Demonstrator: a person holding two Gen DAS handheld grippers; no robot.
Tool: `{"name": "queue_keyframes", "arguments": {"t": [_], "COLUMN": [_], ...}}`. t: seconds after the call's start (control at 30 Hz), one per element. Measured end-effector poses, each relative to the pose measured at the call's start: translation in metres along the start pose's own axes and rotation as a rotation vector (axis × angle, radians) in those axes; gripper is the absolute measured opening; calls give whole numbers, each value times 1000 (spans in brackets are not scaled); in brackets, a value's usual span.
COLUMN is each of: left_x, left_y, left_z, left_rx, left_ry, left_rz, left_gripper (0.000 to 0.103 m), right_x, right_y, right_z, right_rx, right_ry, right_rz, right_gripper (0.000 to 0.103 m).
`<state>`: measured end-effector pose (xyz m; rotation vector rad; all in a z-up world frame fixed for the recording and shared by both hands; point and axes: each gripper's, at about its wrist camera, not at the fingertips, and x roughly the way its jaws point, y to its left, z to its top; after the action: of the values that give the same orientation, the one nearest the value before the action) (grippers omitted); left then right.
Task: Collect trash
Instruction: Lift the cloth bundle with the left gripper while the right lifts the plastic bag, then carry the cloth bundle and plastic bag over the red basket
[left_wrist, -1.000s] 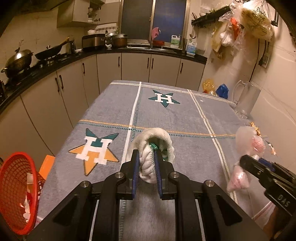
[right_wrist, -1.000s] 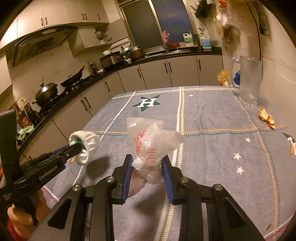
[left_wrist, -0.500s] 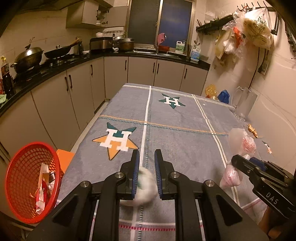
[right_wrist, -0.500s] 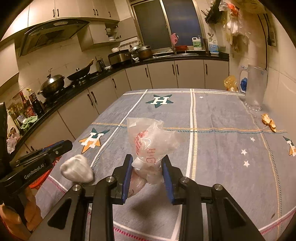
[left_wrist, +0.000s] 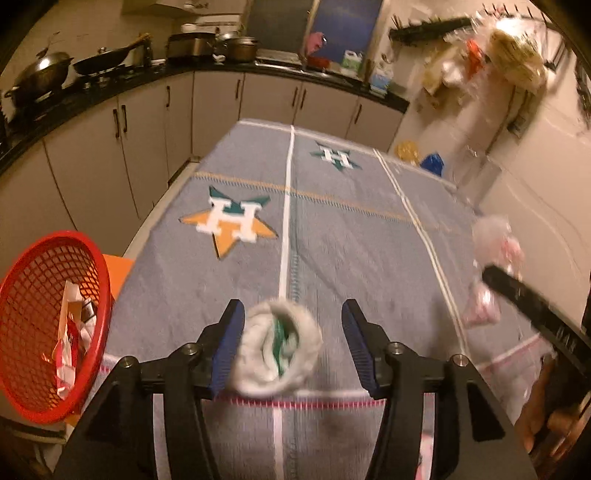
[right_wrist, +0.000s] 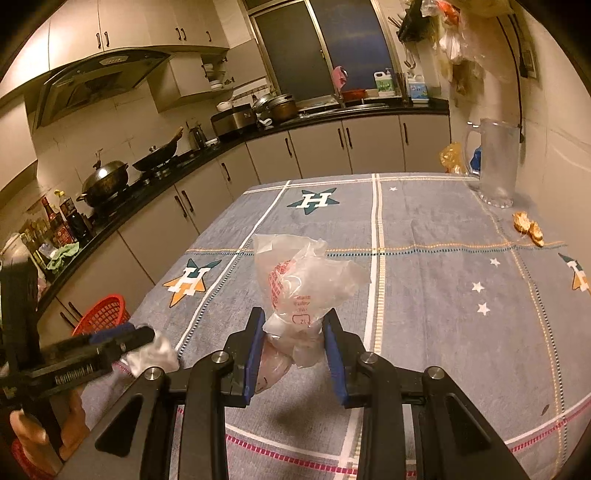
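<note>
The left gripper (left_wrist: 291, 347) points level along the table (left_wrist: 351, 229) from its near edge, its 2 blue pads spread wide, and a blurred white wad (left_wrist: 277, 350) sits between them against the left pad, clear of the right one. The right gripper (right_wrist: 295, 350) is raised above the near edge of the cloth, level, pinching a crumpled plastic bag (right_wrist: 303, 284). The red basket (left_wrist: 48, 325) is off the near-left corner.

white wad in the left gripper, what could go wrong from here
The left gripper is open and the white wad looks loose over the tablecloth, not over the red basket; it may land on the table. The right gripper pinches only the plastic bag low end; it might slip.
</note>
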<state>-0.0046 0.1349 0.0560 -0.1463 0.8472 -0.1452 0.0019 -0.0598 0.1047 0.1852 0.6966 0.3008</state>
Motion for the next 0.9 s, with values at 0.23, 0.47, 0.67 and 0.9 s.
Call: {"name": "queue_keyframes", "arguments": {"t": [0.23,0.47,0.67,0.9], "left_x": [13,21,18,1], "left_y": [4,5,7,5], "left_z": [-11,-16,-18,-13], "left_rx": [18,31,34,21], "left_ry": [24,29,-4,-49], "left_rz": [97,112,128,102], "left_gripper": [55,55,31,28], "right_x": [1,2,4,4], "right_y": [-2,1,3,14], "right_z": [-4,-7,-7,-8], "right_rx": [8,0,-5,-29], "right_ry": [12,18,28,30], "right_rz": [21,32,44,62], "right_gripper": [34,34,34,34]}}
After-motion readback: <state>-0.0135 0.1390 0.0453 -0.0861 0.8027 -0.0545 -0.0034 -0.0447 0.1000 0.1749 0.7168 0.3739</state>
